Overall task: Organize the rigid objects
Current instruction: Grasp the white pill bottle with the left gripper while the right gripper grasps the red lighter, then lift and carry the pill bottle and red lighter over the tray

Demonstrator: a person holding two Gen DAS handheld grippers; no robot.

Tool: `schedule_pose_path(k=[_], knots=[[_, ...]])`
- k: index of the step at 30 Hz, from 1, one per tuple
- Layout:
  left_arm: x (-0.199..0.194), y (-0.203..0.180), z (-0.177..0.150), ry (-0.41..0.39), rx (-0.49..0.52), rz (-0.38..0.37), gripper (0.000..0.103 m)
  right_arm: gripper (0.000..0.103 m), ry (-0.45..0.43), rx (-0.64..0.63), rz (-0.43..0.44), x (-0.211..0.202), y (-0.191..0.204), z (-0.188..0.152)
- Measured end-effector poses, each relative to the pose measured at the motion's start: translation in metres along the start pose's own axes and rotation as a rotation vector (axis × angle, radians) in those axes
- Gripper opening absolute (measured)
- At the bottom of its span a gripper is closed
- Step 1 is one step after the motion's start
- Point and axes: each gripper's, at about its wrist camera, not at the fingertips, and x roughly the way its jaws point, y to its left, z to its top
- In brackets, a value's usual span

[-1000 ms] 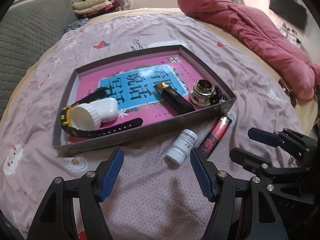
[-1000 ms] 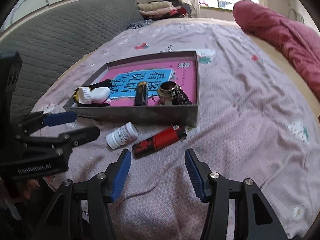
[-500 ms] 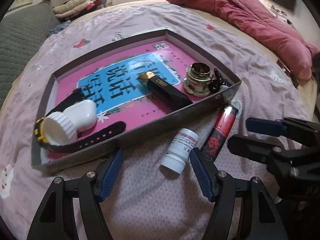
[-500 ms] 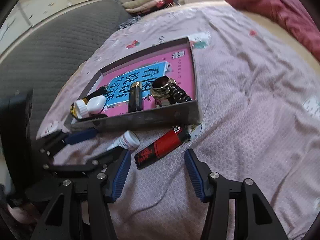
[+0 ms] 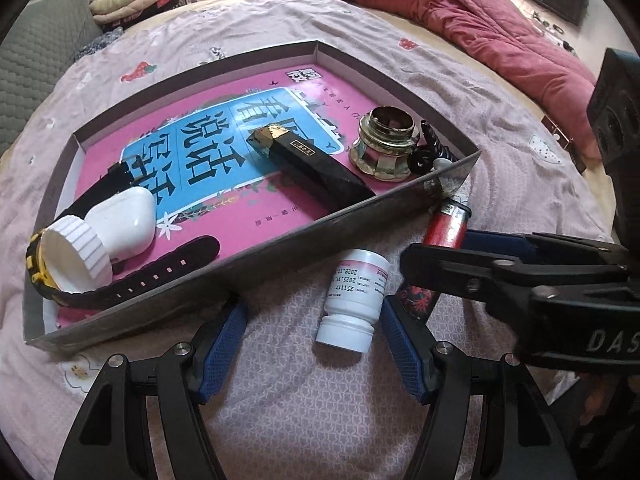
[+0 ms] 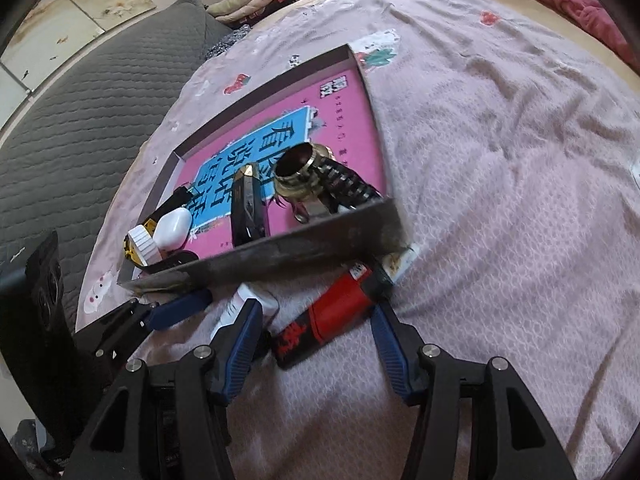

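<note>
The left tool hangs spread and empty, the white pill bottle lying on the bed between its pads, nearer the right one at 3 o'clock; the right tool is likewise spread, the red lighter between its pads. Both sit just outside the tray, whose near wall runs at 12 o'clock. To grip well, I judge each tool should centre on its item, drop low, close across the narrow body, and keep clear of the other tool and the wall
</note>
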Motion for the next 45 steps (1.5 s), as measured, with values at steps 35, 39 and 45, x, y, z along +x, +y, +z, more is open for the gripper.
schedule_pose_path(k=[35,39,45], knots=[[-0.025,0.008,0.009,-0.05,-0.136,-0.057,0.028,0.011,-0.135,-0.119,0.057,-0.034,0.008,-0.002],[-0.034,0.012,0.007,-0.059,-0.151,-0.051,0.028,0.011,-0.157,-0.185,0.036,-0.038,0.021,-0.004],[-0.06,0.02,0.007,-0.113,-0.176,-0.039,0.028,0.011,-0.203,-0.206,0.067,-0.051,0.029,-0.004]])
